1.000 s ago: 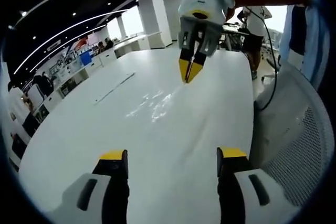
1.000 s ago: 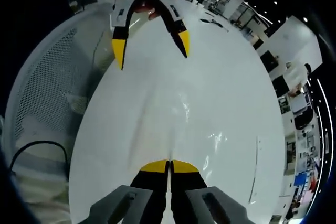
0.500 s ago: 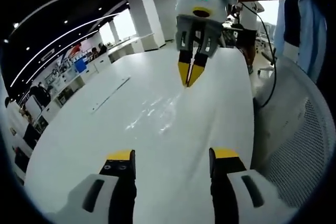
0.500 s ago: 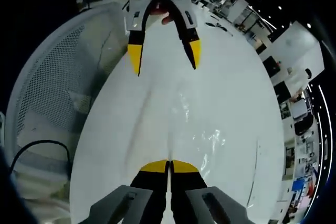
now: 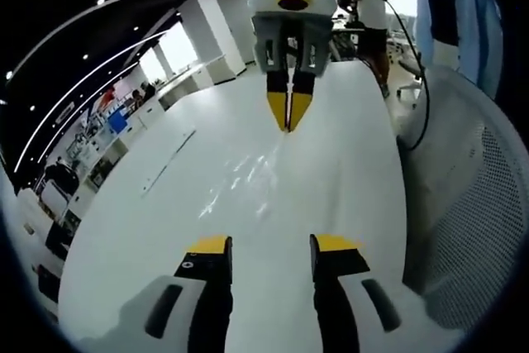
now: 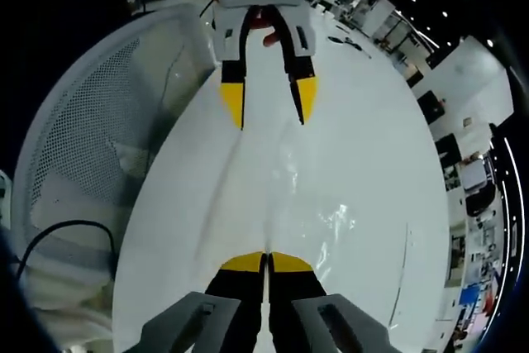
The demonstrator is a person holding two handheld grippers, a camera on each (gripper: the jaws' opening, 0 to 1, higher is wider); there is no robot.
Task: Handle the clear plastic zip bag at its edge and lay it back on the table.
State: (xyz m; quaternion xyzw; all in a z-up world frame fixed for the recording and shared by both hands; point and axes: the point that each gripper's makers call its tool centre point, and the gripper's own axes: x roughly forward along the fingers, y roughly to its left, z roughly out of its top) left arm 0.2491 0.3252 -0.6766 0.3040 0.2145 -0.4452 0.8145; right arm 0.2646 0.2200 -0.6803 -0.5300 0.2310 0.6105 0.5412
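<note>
The clear zip bag (image 5: 248, 181) lies mostly flat on the white table (image 5: 149, 237) and shows mainly as glints and creases. In the right gripper view the bag (image 6: 322, 208) runs from my own jaws toward the left gripper. My right gripper (image 6: 266, 264) is shut, and the bag's near edge appears pinched between its yellow tips. In the left gripper view this right gripper (image 5: 289, 113) comes down from the top with its tips together at the bag's far edge. My left gripper (image 5: 273, 245) is open with a moderate gap just above the table. The left gripper (image 6: 269, 103) faces the right one across the bag.
A white mesh chair (image 5: 471, 204) stands against the table's edge, with a black cable (image 5: 420, 113) hanging beside it. The chair (image 6: 83, 138) borders the table. A long thin strip (image 5: 169, 159) lies on the table's far part. Desks and people fill the office behind.
My left gripper's jaws have narrowed their gap. The two grippers have drawn closer together over the bag. The right gripper stays shut.
</note>
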